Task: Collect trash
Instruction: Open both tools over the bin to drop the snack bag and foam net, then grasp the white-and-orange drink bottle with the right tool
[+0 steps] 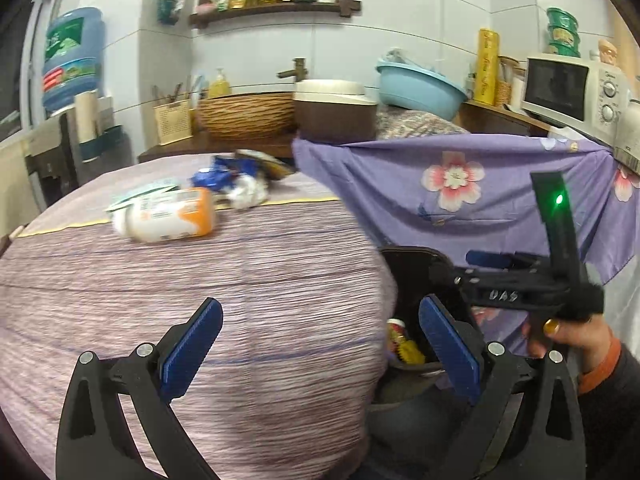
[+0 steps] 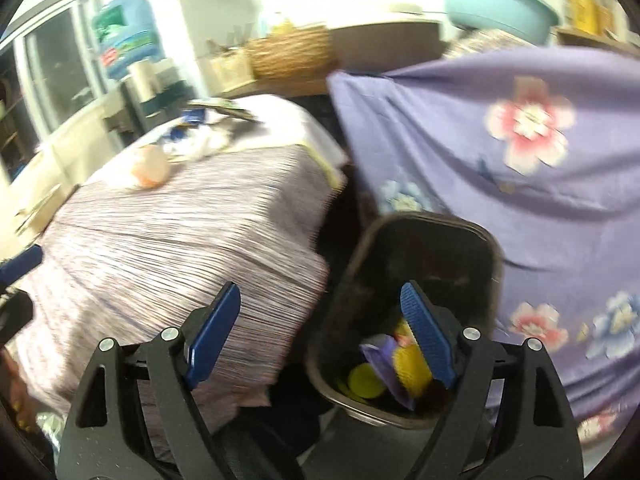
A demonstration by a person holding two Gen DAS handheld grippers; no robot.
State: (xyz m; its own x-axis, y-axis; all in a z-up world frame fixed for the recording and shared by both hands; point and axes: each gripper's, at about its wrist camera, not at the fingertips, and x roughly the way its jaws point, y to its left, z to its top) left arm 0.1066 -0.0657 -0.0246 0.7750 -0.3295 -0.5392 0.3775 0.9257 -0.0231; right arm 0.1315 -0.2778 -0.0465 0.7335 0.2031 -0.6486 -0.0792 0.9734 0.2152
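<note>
On the striped table (image 1: 240, 280) lies a white and orange bottle (image 1: 168, 216) on its side. Behind it are a blue wrapper (image 1: 214, 179), a crumpled white tissue (image 1: 248, 194) and more wrappers (image 1: 264, 162). My left gripper (image 1: 320, 312) is open over the table's near right part, nothing between its pads. A black bin (image 2: 436, 256) stands beside the table and holds yellow pieces (image 2: 408, 368) and a purple wrapper (image 2: 380, 360). My right gripper (image 2: 320, 292) hangs open above the bin's edge with nothing in it. In the left wrist view a hand (image 1: 572, 336) holds the right gripper (image 1: 496, 276) over the bin (image 1: 404, 276).
A purple flowered cloth (image 1: 460, 192) hangs right of the bin. Behind the table a counter carries a woven basket (image 1: 248, 116), a brown box (image 1: 336, 116), a blue basin (image 1: 420, 88) and a microwave (image 1: 572, 92). A water jug (image 1: 72, 56) stands at the far left.
</note>
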